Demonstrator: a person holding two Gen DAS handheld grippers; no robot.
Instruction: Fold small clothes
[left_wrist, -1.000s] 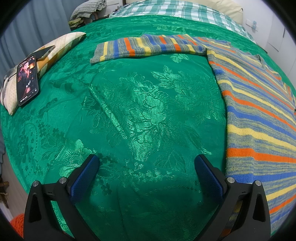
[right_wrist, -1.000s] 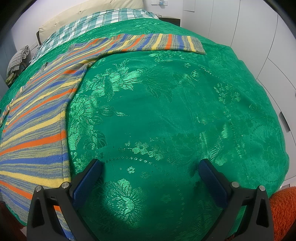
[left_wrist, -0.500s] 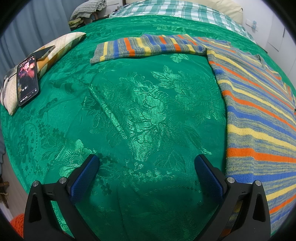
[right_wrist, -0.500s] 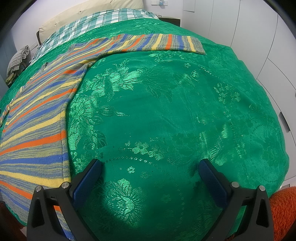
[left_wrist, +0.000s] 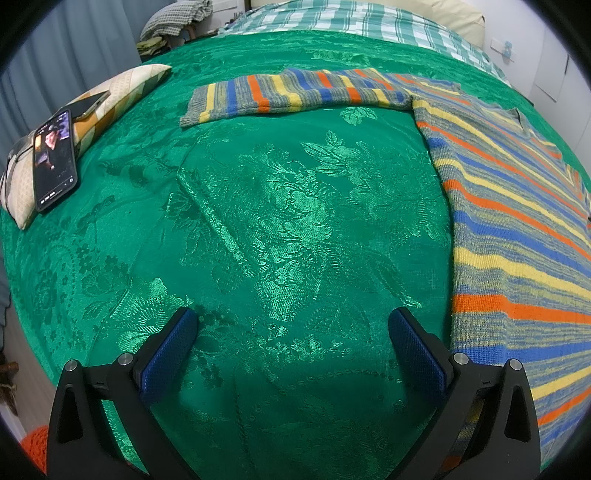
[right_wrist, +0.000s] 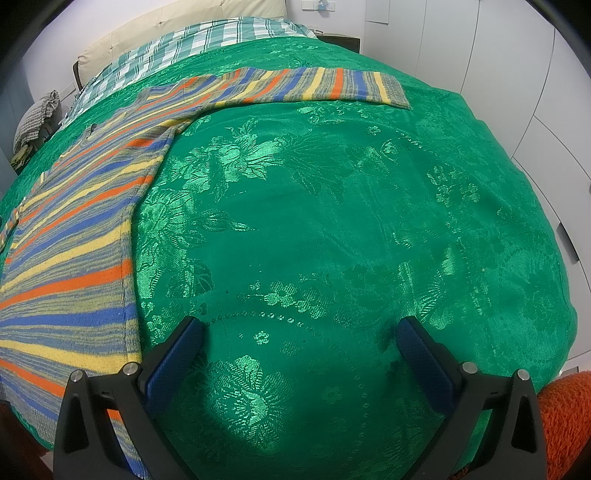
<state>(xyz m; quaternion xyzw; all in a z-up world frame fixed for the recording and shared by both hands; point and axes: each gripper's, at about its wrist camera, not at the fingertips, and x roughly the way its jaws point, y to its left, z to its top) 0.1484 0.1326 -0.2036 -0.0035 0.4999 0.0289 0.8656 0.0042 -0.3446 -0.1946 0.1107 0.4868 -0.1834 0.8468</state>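
One striped knit sweater (left_wrist: 517, 206) with two sleeves spread out, one green brocade bedspread (left_wrist: 280, 221), two phones, one (left_wrist: 53, 160) ahead-left of the left tongs and another (left_wrist: 88, 104) just beyond it, one patterned cushion (left_wrist: 122, 86), and two open tongs, left (left_wrist: 291, 345) and right (right_wrist: 301, 349).

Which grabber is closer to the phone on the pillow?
Left. The left gripper hovers over the bedspread with the phone ahead to its left; the right gripper view shows no phone.
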